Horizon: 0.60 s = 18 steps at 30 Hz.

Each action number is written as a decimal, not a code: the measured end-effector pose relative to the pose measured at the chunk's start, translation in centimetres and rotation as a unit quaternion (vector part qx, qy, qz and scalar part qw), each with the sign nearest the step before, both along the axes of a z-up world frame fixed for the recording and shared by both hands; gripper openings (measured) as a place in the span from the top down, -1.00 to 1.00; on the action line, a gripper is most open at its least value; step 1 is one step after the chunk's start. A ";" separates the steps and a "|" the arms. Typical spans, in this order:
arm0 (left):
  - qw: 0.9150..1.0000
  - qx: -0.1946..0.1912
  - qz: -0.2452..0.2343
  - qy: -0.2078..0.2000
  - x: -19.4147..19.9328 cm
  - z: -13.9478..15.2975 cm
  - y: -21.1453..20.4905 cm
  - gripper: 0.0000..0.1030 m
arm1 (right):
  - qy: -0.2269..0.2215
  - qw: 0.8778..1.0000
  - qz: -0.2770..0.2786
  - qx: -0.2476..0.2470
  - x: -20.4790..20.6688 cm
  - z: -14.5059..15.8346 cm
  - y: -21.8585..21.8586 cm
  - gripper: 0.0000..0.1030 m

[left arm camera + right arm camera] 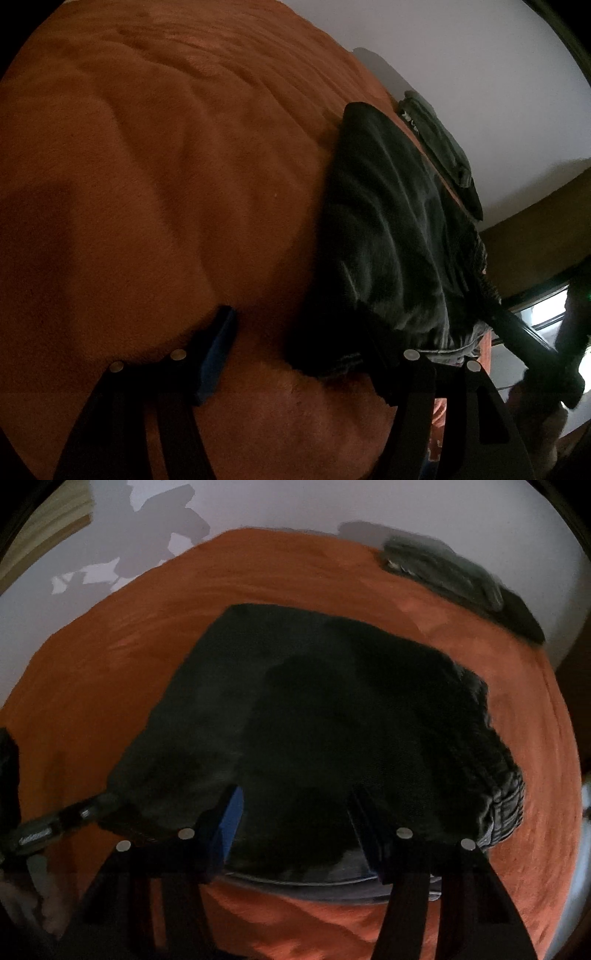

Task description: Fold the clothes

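Left gripper (299,354) jaws spread over the orange blanket (155,177), pinching nothing, its right finger against the near hem of the dark trousers (391,236). Right gripper (295,830) jaws apart above those trousers' waistband, pads not visibly pressing cloth. Farther off, a grey folded garment (454,576) lies by the wall (295,502).

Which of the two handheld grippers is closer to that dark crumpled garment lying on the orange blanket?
The right. The right gripper hangs directly over the dark crumpled garment, jaws apart astride its near edge. The left gripper sits at its side, mostly over the orange blanket.
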<state>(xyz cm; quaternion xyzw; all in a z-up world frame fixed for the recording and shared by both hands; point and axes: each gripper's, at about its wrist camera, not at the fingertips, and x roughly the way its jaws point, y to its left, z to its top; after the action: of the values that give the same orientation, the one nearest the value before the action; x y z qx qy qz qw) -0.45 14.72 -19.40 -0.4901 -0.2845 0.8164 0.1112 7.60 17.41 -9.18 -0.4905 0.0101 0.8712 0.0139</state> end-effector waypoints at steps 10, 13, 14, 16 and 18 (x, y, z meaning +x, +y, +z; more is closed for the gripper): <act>1.000 -0.003 -0.003 0.001 0.0 -0.1 -0.3 -0.31 | -0.001 1.000 0.011 0.009 2.8 -1.7 1.3 -0.09; 1.000 -0.005 -0.003 0.002 0.1 -0.1 -0.2 -0.31 | 0.025 0.999 0.020 0.016 2.6 0.0 1.1 -0.09; 1.000 -0.006 -0.003 0.002 0.1 -0.1 -0.2 -0.32 | 0.035 0.999 0.025 0.019 2.4 0.6 1.0 -0.09; 1.000 -0.008 -0.003 0.003 0.2 -0.1 -0.1 -0.32 | 0.034 0.998 0.033 0.029 1.5 0.8 0.9 -0.09; 1.000 -0.007 -0.005 0.003 0.1 0.0 0.0 -0.32 | 0.011 0.999 0.026 0.032 0.8 -0.5 1.7 -0.09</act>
<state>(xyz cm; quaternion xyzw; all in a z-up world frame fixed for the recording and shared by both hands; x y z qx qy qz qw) -0.39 14.67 -19.41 -0.4901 -0.2763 0.8191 0.1125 8.37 19.12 -9.72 -0.4806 -0.0304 0.8764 0.0071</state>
